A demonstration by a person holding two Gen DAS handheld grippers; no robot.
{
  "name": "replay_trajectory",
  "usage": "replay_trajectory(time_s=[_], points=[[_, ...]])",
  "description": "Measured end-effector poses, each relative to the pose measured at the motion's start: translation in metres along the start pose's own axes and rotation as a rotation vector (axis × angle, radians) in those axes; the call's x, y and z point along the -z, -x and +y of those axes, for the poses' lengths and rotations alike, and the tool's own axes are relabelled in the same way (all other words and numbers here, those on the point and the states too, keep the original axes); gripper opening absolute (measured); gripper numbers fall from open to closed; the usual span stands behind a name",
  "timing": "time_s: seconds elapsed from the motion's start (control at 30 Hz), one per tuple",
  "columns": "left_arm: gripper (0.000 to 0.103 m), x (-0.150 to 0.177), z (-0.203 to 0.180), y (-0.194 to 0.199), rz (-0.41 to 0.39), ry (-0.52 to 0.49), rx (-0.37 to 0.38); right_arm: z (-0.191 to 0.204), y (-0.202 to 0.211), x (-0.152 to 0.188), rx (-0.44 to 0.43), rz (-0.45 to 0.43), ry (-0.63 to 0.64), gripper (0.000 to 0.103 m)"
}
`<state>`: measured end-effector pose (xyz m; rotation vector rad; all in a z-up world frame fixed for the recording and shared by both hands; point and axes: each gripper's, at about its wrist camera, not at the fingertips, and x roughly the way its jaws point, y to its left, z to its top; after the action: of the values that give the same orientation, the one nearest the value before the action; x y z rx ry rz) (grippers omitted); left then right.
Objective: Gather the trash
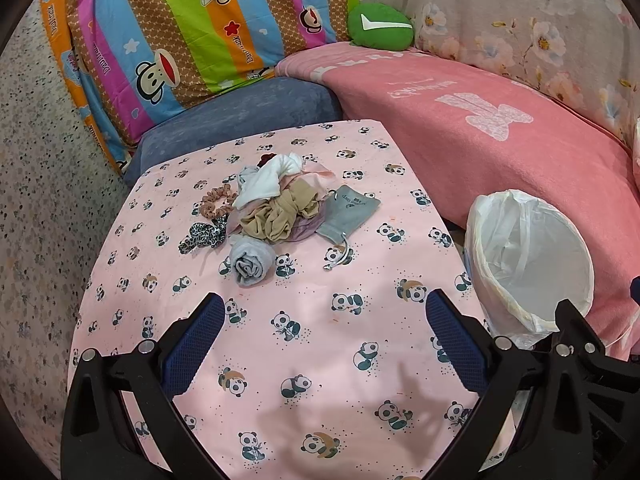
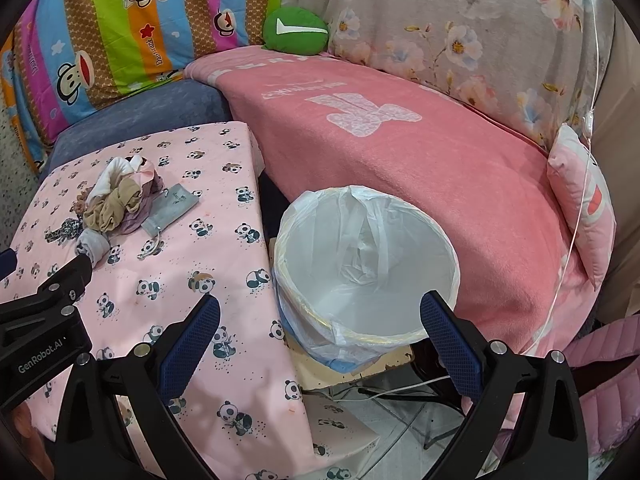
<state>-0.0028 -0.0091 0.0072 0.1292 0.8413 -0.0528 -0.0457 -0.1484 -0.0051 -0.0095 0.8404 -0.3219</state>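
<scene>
We see the pile of rags (image 1: 276,204) on the bench (image 1: 320,360) at twelve o'clock, well apart from our left hand-held gripper (image 1: 326,340), which hovers released. Our right hand-held gripper (image 2: 320,340), also released and empty, hangs over the bin (image 2: 364,264).

The near half of the pink panda-print tabletop (image 1: 320,360) lies bare, giving open passage from its near edge up to the heap of crumpled cloth scraps and hair ties (image 1: 276,204) near the middle. Just off the tabletop's right edge stands the round bin lined with a white plastic bag (image 2: 360,264), its mouth open and unobstructed from above. The pink blanket-covered sofa seat (image 2: 420,168) crowds the bin's far side, and the blue-grey cushion (image 1: 240,120) bounds the tabletop's far edge.
</scene>
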Motion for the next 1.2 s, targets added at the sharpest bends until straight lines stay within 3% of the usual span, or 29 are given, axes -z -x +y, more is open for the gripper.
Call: replay_trajectory(time_s=[1.2], points=[[0.096,0.0005,-0.0012,0.0029,-0.003,0.001,0.003,-0.0038,0.002,-0.0026,0.001,-0.004,-0.001,0.098]])
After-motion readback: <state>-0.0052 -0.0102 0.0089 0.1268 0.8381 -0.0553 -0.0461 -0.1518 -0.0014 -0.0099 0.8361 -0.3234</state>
